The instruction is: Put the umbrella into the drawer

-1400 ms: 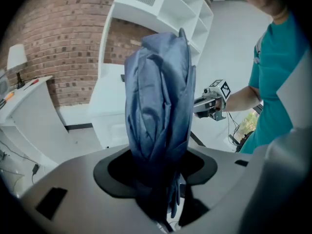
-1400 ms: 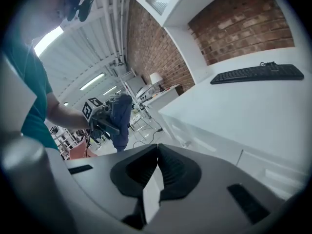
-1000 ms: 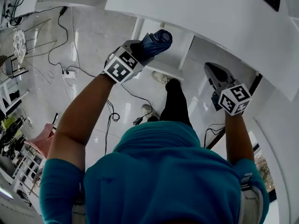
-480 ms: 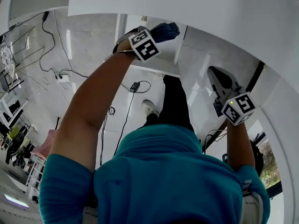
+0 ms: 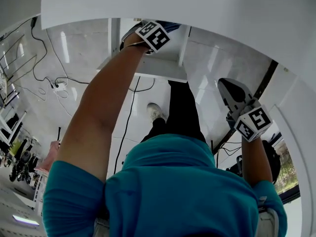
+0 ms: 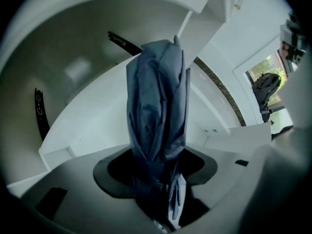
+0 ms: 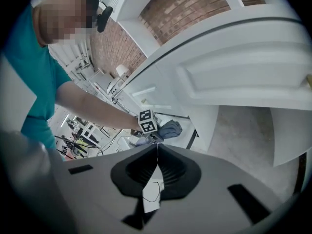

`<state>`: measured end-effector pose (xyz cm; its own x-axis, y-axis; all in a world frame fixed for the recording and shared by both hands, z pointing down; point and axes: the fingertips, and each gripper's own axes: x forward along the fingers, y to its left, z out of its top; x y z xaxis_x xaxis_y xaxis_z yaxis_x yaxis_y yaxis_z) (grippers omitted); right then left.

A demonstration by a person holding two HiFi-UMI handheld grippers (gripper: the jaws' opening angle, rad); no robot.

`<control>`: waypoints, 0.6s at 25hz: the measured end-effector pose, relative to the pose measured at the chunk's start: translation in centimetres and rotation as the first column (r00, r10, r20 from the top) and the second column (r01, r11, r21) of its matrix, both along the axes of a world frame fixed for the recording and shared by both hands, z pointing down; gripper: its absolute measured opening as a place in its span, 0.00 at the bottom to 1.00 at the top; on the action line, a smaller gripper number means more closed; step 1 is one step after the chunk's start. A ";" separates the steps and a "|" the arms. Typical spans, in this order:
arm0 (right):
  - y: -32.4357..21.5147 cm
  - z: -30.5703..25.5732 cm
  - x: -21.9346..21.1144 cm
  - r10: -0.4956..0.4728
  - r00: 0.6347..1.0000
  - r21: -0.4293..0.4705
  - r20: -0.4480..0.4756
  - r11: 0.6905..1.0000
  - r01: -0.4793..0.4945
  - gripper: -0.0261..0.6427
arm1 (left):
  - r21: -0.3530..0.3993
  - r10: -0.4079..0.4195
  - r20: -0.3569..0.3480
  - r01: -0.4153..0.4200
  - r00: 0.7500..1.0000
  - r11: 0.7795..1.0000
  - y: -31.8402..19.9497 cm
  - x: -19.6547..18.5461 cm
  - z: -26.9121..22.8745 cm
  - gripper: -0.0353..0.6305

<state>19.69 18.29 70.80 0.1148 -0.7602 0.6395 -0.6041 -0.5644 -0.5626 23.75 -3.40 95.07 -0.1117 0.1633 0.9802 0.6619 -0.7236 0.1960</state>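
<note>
At the open drawer [image 5: 165, 72], the left gripper [image 6: 156, 179] has its jaws pinching the folded blue umbrella [image 6: 158, 101]; the right gripper [image 7: 157, 146] has its jaws pressed together.

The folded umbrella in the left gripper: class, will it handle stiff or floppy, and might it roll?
The umbrella stands straight out of the left gripper without drooping, so it is probably stiff inside. Its loose, creased fabric looks soft and may shift in the grip. The roundish bundle might roll a little when laid down.
</note>
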 end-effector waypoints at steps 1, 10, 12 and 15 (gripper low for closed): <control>0.0 0.1 0.1 0.000 1.000 -0.003 0.003 1.000 0.000 0.08 | 0.008 -0.006 0.008 0.006 1.000 1.000 -0.3 0.1 0.5 0.43; 1.5 0.2 0.0 0.011 1.000 -0.031 0.020 0.999 -0.010 0.08 | 0.023 -0.053 0.045 0.052 0.998 0.998 -0.2 0.0 3.5 0.44; 1.6 0.1 -0.1 0.012 1.000 -0.032 0.022 0.999 -0.011 0.08 | 0.045 -0.043 0.032 0.041 0.999 0.998 -0.1 0.0 4.0 0.45; 1.7 0.0 -0.1 0.007 1.000 -0.030 0.019 1.000 -0.006 0.08 | 0.059 -0.033 -0.006 0.034 0.999 0.998 -0.1 0.7 4.5 0.46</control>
<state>19.62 20.03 70.83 0.1075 -0.7397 0.6643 -0.5896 -0.5854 -0.5564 24.45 -3.47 99.58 -0.1019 0.1086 0.9889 0.6380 -0.7556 0.1487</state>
